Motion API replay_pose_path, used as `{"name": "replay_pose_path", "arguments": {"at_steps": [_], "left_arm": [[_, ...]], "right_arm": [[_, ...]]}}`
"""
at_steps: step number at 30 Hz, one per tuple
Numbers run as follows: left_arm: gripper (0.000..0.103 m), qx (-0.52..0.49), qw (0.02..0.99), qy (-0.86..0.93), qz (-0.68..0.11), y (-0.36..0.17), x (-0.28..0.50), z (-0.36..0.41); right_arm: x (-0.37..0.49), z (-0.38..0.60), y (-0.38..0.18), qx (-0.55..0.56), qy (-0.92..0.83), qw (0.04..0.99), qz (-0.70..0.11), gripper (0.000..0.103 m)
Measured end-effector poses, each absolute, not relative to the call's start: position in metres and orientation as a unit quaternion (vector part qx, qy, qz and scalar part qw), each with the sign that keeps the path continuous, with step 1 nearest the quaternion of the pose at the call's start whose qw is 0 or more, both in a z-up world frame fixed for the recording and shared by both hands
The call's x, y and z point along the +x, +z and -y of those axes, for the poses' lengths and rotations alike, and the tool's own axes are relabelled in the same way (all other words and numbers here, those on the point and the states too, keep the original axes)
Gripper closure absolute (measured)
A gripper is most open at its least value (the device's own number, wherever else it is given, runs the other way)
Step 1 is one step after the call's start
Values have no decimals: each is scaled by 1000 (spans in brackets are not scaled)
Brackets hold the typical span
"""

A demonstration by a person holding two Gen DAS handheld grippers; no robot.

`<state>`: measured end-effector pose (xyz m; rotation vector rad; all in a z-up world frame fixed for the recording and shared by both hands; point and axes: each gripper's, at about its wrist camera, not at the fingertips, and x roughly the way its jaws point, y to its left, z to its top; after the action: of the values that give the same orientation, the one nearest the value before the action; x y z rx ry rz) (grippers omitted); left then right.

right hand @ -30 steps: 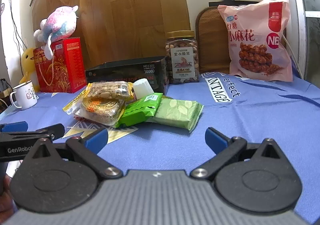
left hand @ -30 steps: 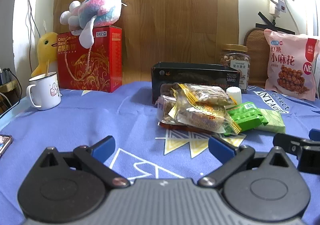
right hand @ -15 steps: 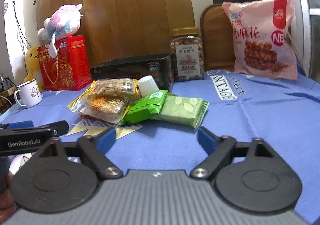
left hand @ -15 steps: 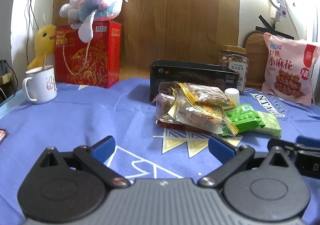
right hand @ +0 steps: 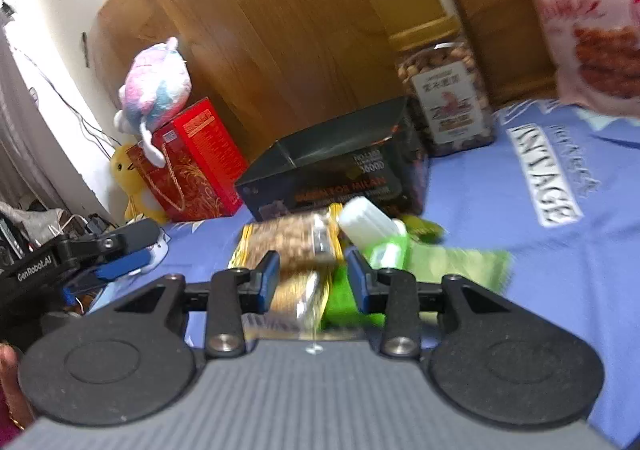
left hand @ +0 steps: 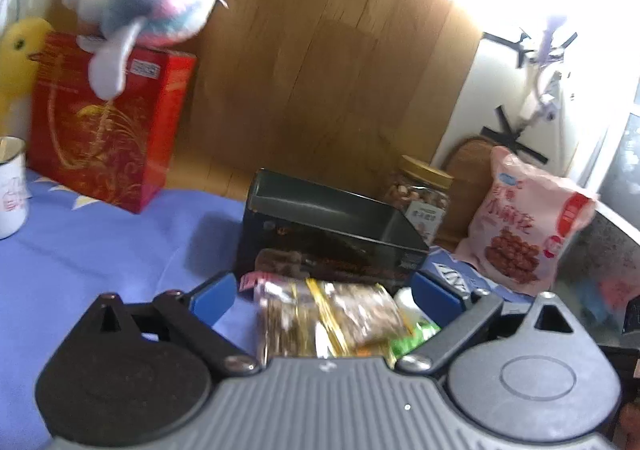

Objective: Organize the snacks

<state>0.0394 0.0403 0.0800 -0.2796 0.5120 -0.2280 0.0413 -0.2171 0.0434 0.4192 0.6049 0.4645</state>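
i had the left hand-held gripper (left hand: 324, 292) spread wide over the clear gold-banded packet of nut snacks (left hand: 332, 320), its blue pads either side of the packet and, as far as the blur let me tell, not touching it. the right hand-held gripper (right hand: 313, 276) had its pads much closer together, about the near end of the same heap, with the gold-trimmed packet (right hand: 296, 250) and the bright green packet (right hand: 344, 294) between them; i couldn't tell whether it had truly bitten. the heap lay on the blue cloth worktop (right hand: 560, 290), just in front of the open black cardboard box (right hand: 340, 169). my worry was that slick overlapping wrappers could slide, so a pinch might catch two packets, or drag the small white bottle (right hand: 364, 219) off the pile.
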Motion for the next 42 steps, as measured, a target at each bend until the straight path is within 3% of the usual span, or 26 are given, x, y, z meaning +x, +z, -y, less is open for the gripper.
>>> {"name": "replay_pose_path", "arguments": {"at_steps": [2, 3, 5, 6, 10, 11, 14, 19, 27, 32, 36, 38, 42], "left_arm": [[8, -133, 949, -99, -268, 71, 61, -34], [18, -136, 946, -98, -276, 66, 70, -33], [44, -147, 936, -107, -300, 54, 82, -31], [65, -157, 927, -116, -320, 47, 87, -30], [70, -181, 921, -131, -319, 39, 74, -34], [70, -183, 921, -132, -316, 41, 68, -36], [71, -183, 924, -141, -306, 46, 41, -40], [71, -157, 924, -149, -314, 43, -9, -39], [66, -149, 902, -164, -370, 14, -79, -44], [62, -150, 900, -182, -367, 10, -111, -40], [53, -135, 902, -189, -364, 11, -125, -32], [47, -131, 903, -192, -363, 10, -131, -29], [27, -140, 902, -189, -362, 12, -137, -34]], "right_arm": [[62, 210, 37, 211, 217, 901, -310, 63], [69, 207, 34, 218, 218, 898, -314, 63], [82, 203, 28, 223, 210, 895, -324, 63], [87, 200, 26, 226, 205, 892, -335, 63], [87, 199, 18, 262, 219, 871, -353, 67], [80, 198, 21, 255, 224, 874, -346, 75], [58, 190, 29, 236, 249, 876, -339, 80], [0, 176, 31, 195, 249, 885, -342, 80], [-61, 178, 6, 218, 265, 846, -407, 81], [-91, 188, 3, 227, 263, 845, -407, 78], [-109, 186, 5, 203, 254, 860, -392, 70], [-115, 186, 5, 203, 250, 864, -387, 60], [-128, 188, 2, 196, 246, 870, -380, 60]]}}
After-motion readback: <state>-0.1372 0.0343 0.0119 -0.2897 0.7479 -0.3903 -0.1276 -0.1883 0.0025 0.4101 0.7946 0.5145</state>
